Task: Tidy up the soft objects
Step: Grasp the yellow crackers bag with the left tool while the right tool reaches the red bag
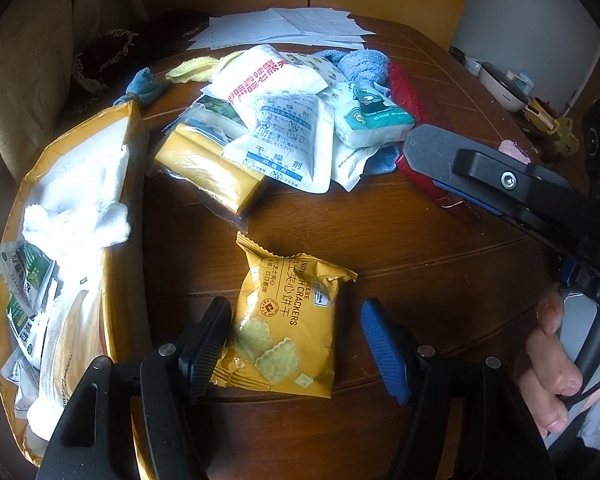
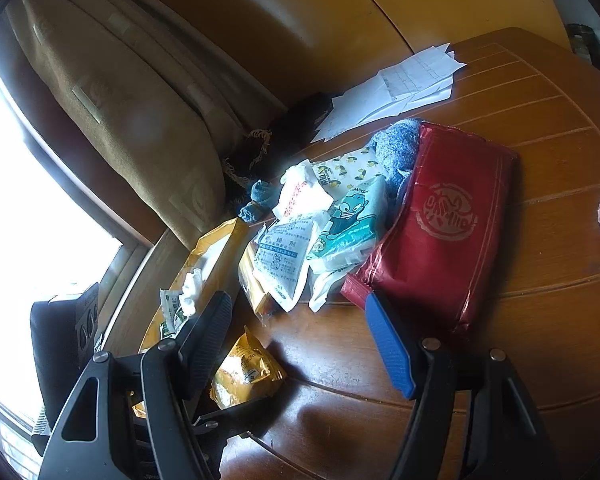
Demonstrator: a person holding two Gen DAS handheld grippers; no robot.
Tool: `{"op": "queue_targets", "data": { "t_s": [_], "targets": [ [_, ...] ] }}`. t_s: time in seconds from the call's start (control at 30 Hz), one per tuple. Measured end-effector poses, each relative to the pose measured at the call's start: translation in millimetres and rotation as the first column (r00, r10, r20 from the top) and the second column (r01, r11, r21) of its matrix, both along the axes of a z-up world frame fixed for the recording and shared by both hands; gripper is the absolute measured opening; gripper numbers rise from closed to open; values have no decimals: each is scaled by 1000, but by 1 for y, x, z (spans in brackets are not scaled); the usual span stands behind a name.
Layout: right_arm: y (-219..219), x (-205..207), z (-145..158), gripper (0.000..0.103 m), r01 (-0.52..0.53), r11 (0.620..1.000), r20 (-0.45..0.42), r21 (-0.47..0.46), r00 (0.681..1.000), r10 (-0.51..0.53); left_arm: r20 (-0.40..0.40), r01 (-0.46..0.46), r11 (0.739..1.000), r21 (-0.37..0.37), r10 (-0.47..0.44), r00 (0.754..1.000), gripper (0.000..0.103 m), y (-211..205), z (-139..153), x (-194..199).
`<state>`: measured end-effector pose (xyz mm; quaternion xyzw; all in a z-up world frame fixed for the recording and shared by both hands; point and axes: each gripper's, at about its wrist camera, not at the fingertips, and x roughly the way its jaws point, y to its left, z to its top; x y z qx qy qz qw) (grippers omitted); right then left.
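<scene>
So the left gripper (image 1: 292, 344) sits wide open around the yellow cracker packet (image 1: 288, 328) mid-table (image 1: 420, 264), gripping nothing; the right gripper (image 2: 300, 344) is open too, empty, beside the red pouch (image 2: 440, 224).

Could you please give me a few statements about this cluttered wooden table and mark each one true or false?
1. The yellow foil cracker packet lies between the open fingers of the left gripper. True.
2. The right gripper is clamped on the dark red foil pouch. False: its jaws stand open and hold nothing.
3. A crumpled white cloth lies in the yellow cardboard tray. True.
4. The white paper sheets sit on top of the packet pile. False: they lie flat at the far end of the brown wooden table.
5. The cracker packet is torn open. False: both crimped ends look sealed.
</scene>
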<state>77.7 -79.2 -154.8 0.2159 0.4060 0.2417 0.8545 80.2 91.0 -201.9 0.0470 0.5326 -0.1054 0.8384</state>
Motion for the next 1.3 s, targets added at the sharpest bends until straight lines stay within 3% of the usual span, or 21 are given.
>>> {"op": "queue_targets", "data": {
  "t_s": [1.3],
  "targets": [
    [1,0,0,69,-1,1000,-2,-3,1000,1,-21,2,1000,1,-2,1000,71,-4,-11,3]
  ]
}}
